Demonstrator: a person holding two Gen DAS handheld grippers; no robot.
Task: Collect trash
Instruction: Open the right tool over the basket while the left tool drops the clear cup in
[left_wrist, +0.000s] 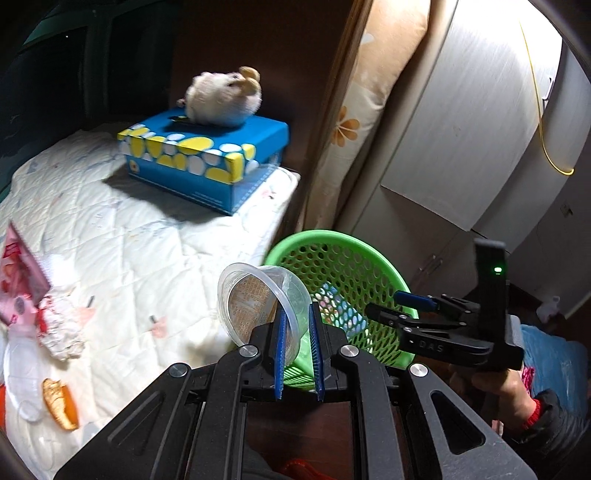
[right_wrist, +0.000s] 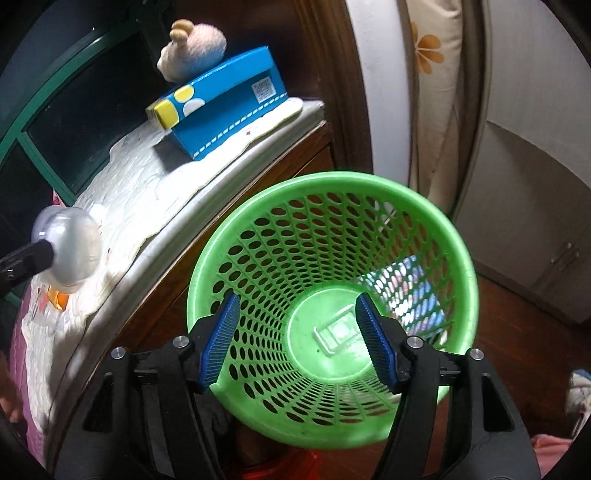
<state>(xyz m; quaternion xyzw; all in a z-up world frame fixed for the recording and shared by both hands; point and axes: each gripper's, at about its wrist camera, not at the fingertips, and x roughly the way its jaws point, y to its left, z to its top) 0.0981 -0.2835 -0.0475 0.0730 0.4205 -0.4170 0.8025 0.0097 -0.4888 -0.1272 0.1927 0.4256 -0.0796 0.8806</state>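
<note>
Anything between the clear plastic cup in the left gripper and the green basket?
Nothing visible. The left gripper pinches the clear plastic cup by its rim, just beside the green basket. The right gripper hangs open over the basket's mouth, holding nothing.

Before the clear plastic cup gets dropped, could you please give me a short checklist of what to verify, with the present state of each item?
1. Left gripper has its jaws shut on the clear plastic cup: ok.
2. Cup is over the green basket: not ok; it hangs beside the rim, over the edge of the quilted pad.
3. Basket mouth is unobstructed: not ok; the right gripper hovers over it, jaws open and empty.
4. Basket has room: ok; only a flat clear item lies on its floor.
5. Cup is empty: cannot tell.
</note>
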